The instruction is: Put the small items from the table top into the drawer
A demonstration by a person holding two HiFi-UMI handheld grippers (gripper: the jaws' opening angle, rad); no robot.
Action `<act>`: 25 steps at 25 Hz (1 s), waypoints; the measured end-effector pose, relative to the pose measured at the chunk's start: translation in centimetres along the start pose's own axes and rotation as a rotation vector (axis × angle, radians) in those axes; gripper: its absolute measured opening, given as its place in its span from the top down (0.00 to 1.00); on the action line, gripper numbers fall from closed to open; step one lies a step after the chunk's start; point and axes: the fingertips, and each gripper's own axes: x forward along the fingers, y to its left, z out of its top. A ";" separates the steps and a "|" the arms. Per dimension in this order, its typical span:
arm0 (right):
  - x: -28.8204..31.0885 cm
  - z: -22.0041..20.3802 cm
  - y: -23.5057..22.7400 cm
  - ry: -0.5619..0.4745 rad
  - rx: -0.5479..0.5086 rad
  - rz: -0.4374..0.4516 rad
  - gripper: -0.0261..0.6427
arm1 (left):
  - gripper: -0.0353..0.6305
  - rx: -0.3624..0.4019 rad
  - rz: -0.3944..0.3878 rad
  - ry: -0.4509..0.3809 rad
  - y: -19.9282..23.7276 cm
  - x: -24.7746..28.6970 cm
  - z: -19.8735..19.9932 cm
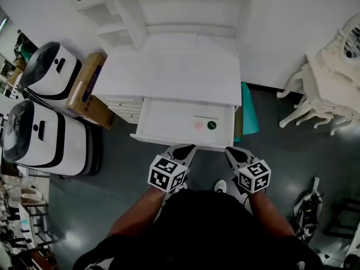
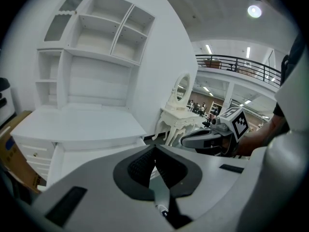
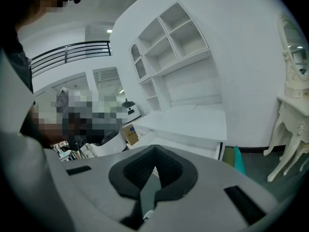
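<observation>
- The left tool (image 1: 187, 148) hangs in front of the person's body, just short of the drawer's front edge. In the left gripper view, the left tool (image 2: 155, 148) has its dark pads (image 2: 140, 168) met at the tips, with nothing between them.
- The right tool (image 1: 232, 150) hangs beside it at the same height, also just short of the drawer front. In the right gripper view, the right tool (image 3: 154, 152) is likewise closed tip to tip and empty.
- The drawer (image 1: 169, 116) stands pulled out from under the tabletop's front edge, toward the person.
- Two small items lie on the drawer floor near its front right corner. A green round item (image 1: 211, 125) is to the right and a pale pink round item (image 1: 198, 125) just beside it to the left; they are close but not touching.
- A faint thin line shows on the drawer floor just behind them; what it is cannot be told.
- The white tabletop (image 1: 169, 72) lies beyond the drawer.
- White shelves (image 1: 169, 7) rise from the tabletop's back edge.
- A cardboard box (image 1: 87, 89) leans against the tabletop's left side, and a teal panel (image 1: 249, 114) stands at its right side.
</observation>
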 end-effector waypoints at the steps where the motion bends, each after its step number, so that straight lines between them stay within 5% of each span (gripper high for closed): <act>1: 0.0 0.0 0.0 0.002 -0.002 0.002 0.92 | 0.94 -0.001 0.001 -0.001 0.0 0.0 0.0; 25: -0.6 -0.5 0.2 0.001 0.023 0.025 0.92 | 0.94 -0.016 0.019 0.006 -0.6 0.1 -0.7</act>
